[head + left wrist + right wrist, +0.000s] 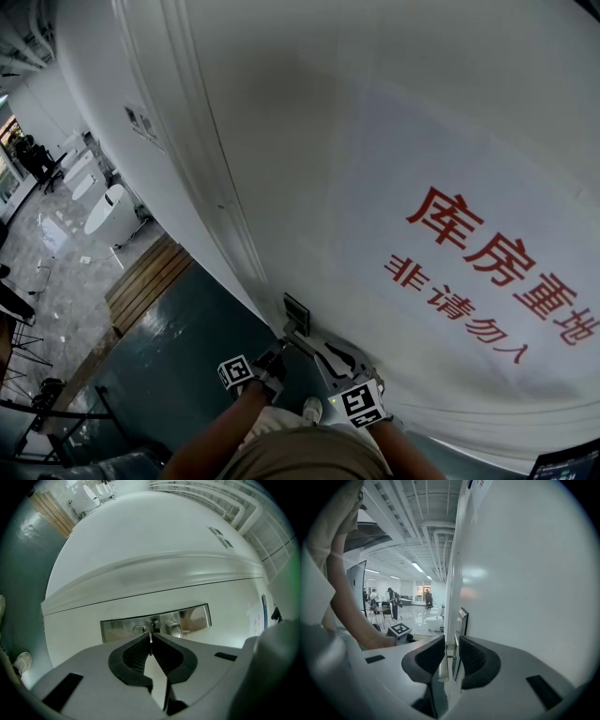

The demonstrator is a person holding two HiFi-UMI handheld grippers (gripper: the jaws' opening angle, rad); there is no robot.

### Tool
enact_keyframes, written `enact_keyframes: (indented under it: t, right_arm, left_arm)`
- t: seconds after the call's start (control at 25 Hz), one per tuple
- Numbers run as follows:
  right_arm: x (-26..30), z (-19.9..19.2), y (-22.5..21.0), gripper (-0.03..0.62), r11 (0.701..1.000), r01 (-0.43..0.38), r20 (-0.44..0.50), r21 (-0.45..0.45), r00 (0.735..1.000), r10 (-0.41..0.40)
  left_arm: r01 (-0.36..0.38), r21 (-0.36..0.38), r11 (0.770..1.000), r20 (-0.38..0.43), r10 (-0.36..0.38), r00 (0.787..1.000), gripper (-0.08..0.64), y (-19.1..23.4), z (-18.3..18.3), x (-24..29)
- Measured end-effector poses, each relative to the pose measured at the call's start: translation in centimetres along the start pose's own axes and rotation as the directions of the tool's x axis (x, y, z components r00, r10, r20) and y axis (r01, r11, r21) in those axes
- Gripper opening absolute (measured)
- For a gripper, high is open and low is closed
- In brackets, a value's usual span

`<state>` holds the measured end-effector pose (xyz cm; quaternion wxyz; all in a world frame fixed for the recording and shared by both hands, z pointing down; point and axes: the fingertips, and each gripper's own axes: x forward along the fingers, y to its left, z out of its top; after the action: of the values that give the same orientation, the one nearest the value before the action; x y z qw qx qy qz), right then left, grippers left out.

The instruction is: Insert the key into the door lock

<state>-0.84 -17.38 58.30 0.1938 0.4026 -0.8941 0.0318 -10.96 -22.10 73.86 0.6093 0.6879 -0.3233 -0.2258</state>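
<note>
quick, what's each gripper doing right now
left gripper: shut on the key, tip at the lock plate
right gripper: open, door handle between its jaws, not clamped

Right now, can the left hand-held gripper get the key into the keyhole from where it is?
Probably yes. The left hand-held gripper is shut on the key, whose tip points at the lock plate close beside the keyhole, with nothing between them.

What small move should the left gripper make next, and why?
Probably nudge the key, pinched in the left gripper's shut jaws, slightly left in its view to line it up. Its tip sits just right of the keyhole in the lock plate, not yet in it.
</note>
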Motion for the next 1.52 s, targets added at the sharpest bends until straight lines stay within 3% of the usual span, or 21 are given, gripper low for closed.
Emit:
enact_keyframes:
  t: [0.68,1.52]
  right_arm:
    - [-0.1,0.1,0.1,0.101,1.0,-0.014,-0.001,0.004,1.0,0.014]
    - [-0.1,-0.1,0.2,0.101,1.0,-0.012,-0.009,0.008,1.0,0.012]
  left_arm:
    - [-0.033,0.013,0.999,0.001,0.033,0.999,0.032,1.4,0.3,0.0]
    - [-0.02,0.001,1.0,0.005,0.02,1.0,0.032,1.5,0.4,0.5]
